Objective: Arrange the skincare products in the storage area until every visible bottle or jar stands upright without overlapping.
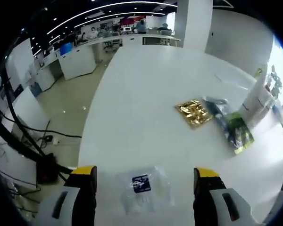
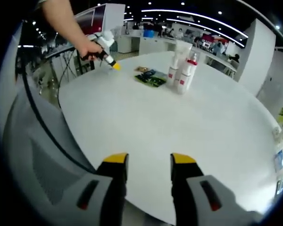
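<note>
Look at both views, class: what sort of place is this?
Probably an open-plan office or lab: a large white table, rows of white desks under strip ceiling lights, and people seated at workstations far off. Skincare bottles stand on the table.

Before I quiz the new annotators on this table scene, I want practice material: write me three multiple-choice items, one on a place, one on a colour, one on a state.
1. Where does the clear plastic packet with the blue label lie in the left gripper view?
A. Between the left gripper's jaws, on the white table
B. On top of the gold foil sachet
C. On the floor

2. What colour are the jaw tips of the right gripper?
A. Red
B. Yellow
C. Green

3. How do the white bottles with red labels stand in the right gripper view?
A. Lying flat
B. Stacked
C. Upright, close together

Key: 1 A, the packet sits between the two jaws on the tabletop. 2 B, both tips are yellow. 3 C, their caps point up side by side.
</note>
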